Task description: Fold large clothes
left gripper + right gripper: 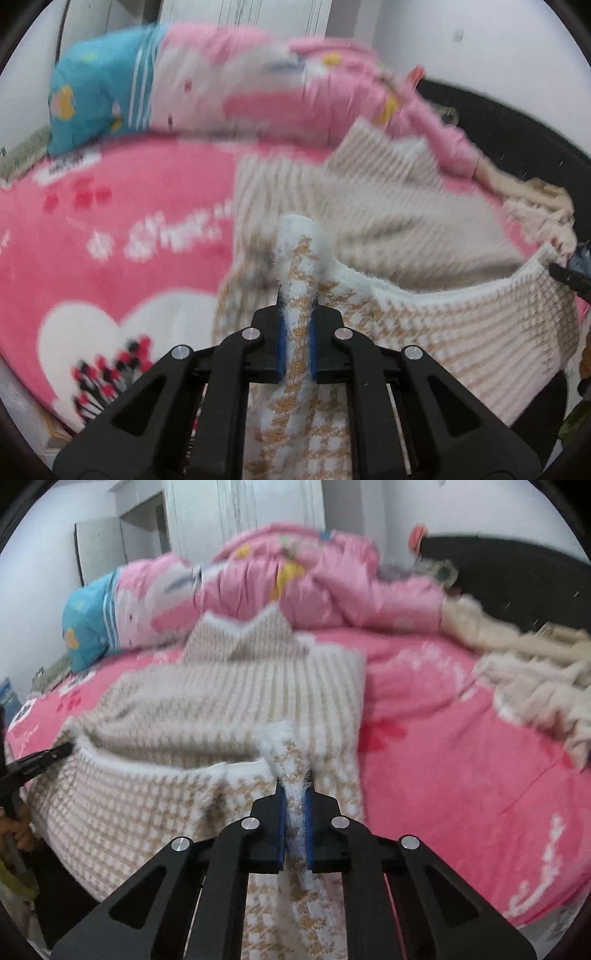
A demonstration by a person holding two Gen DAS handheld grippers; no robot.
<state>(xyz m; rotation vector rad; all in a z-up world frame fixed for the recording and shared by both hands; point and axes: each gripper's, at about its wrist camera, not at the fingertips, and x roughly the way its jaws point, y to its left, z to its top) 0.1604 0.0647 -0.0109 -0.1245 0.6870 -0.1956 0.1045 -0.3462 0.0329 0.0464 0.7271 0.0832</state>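
Houndstooth knit sweater [424, 325], beige and white, lies spread on the pink bed blanket [110, 229], its near hem lifted. My left gripper [295, 332] pinches one fold of that hem between its blue pads [281, 343]. My right gripper [294, 823] is clamped on another fold of the same edge. A pink quilt [332, 587] is heaped behind, a cream garment [535, 686] to the right.

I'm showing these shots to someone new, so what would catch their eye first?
First, the fuzzy beige-and-white houndstooth sweater spread over the near part of the bed, its near hem pinched up by both the left gripper and the right gripper. Next, the bright pink blanket beneath it. Behind, a heaped pink quilt with a blue end at the left.
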